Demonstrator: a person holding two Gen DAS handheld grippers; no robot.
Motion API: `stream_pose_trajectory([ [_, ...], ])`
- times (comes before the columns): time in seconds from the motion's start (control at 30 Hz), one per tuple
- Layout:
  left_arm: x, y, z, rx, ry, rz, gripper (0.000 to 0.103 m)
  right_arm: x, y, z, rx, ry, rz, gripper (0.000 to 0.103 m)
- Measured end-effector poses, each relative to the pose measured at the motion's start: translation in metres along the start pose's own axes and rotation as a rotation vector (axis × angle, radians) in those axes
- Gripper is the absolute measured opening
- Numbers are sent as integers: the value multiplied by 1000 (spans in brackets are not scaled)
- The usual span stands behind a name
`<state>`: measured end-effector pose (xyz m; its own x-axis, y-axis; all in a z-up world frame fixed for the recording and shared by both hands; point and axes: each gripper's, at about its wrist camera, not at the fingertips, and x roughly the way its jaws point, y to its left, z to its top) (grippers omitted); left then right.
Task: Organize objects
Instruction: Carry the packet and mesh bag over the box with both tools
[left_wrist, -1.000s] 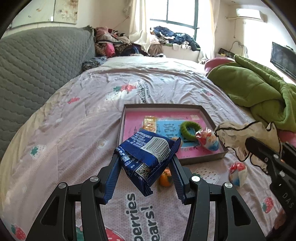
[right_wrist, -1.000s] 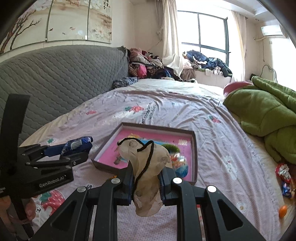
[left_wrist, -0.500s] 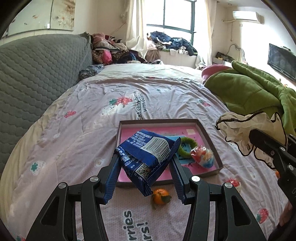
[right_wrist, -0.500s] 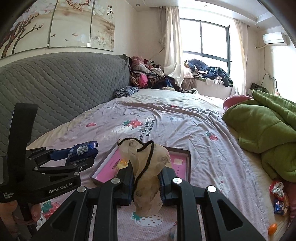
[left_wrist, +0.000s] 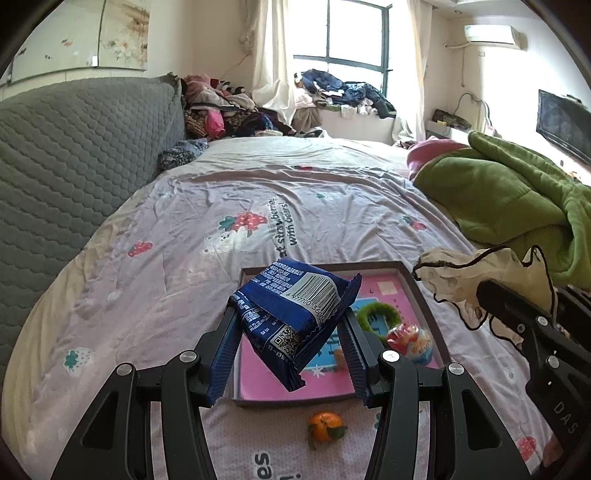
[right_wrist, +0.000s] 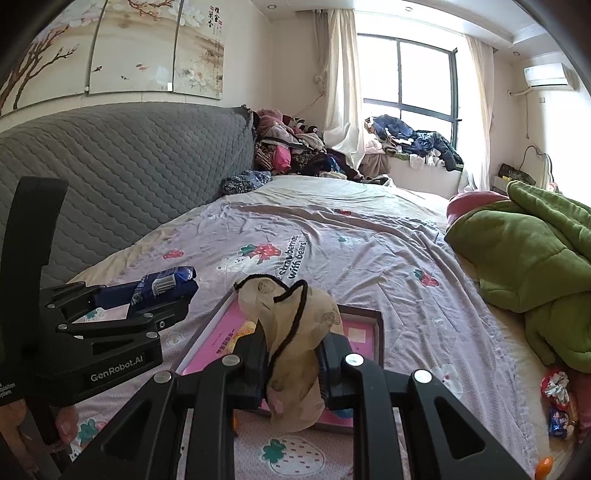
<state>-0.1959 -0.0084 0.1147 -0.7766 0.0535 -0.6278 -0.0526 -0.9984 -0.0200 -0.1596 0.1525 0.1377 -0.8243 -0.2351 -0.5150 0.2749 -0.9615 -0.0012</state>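
Note:
My left gripper is shut on a blue snack packet and holds it in the air above the near left part of a shallow pink-bottomed tray on the bed. The packet also shows in the right wrist view. My right gripper is shut on a beige cloth with black trim, held above the tray's near edge; the cloth shows at the right of the left wrist view. In the tray lie a green ring and a red-and-white wrapped sweet.
A small orange lies on the bedspread just in front of the tray. A green blanket is heaped at the right. Wrapped sweets lie at the bed's right edge. A grey quilted headboard runs along the left.
Both grippers have risen and drawn back with their loads, so the tray and orange look smaller and farther away. Both grips are unchanged.

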Motion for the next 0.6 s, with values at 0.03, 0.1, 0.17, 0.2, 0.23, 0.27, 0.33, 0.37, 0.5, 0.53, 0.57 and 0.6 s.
stream_pose_trajectory([
  [0.03,2,0,1,-1,1,2,55,2,1,1,2,-2,1,22],
  [0.1,7,1,2,-4,4,1,55,7,2,3,5,-4,2,22],
  [0.17,11,3,3,-8,4,0,55,12,3,5,5,-5,8,22],
  [0.2,13,3,3,-9,4,1,55,15,4,6,2,-5,10,22],
  [0.23,15,4,3,-11,5,0,55,18,5,6,-2,-4,8,22],
  [0.27,18,4,2,-10,8,0,55,21,6,6,-5,-2,7,22],
  [0.33,22,4,1,-8,10,-1,55,27,7,7,-6,3,9,22],
  [0.37,24,3,0,-9,12,1,55,29,8,6,-4,5,10,22],
  [0.5,37,6,-2,-16,28,-3,55,41,8,2,2,22,13,22],
  [0.53,39,6,-3,-17,31,-2,55,44,7,1,4,26,14,22],
  [0.57,41,6,-4,-17,34,-3,55,45,6,0,6,29,13,22],
  [0.6,44,7,-4,-17,38,-4,55,48,6,-1,6,33,11,22],
])
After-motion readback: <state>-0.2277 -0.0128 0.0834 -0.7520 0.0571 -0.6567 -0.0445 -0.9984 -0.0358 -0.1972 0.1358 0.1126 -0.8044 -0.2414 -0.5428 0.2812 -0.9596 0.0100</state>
